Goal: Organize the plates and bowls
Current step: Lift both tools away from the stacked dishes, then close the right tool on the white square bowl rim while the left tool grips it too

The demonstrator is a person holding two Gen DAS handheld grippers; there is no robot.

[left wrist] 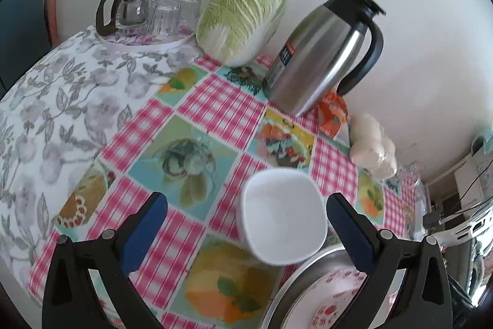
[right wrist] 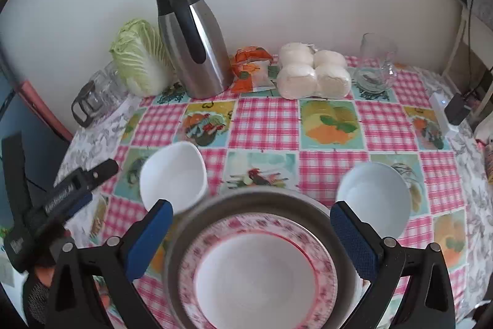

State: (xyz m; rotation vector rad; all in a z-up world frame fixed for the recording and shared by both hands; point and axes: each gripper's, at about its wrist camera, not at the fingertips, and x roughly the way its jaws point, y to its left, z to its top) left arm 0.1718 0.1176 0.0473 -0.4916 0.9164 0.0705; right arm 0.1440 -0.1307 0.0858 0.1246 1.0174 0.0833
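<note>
A white bowl (left wrist: 282, 215) sits on the checked tablecloth just ahead of my left gripper (left wrist: 246, 199), which is open, with the bowl partly between its blue pads (left wrist: 144, 233). In the right wrist view this bowl (right wrist: 172, 174) is at the left and a second white bowl (right wrist: 374, 196) at the right. Between them stands a metal plate (right wrist: 185, 224) with a floral plate (right wrist: 258, 276) lying in it. My right gripper (right wrist: 251, 205) is open above the near side of this stack, holding nothing. The left gripper (right wrist: 103, 170) also shows at the left edge.
Along the wall stand a steel thermos jug (right wrist: 192, 39), a cabbage (right wrist: 141, 57), a glass teapot with glasses (left wrist: 144, 8) on a tray, an orange packet (right wrist: 251, 70), bagged white buns (right wrist: 312, 74) and a glass cup (right wrist: 376, 60). A power strip (right wrist: 443, 113) lies at the right edge.
</note>
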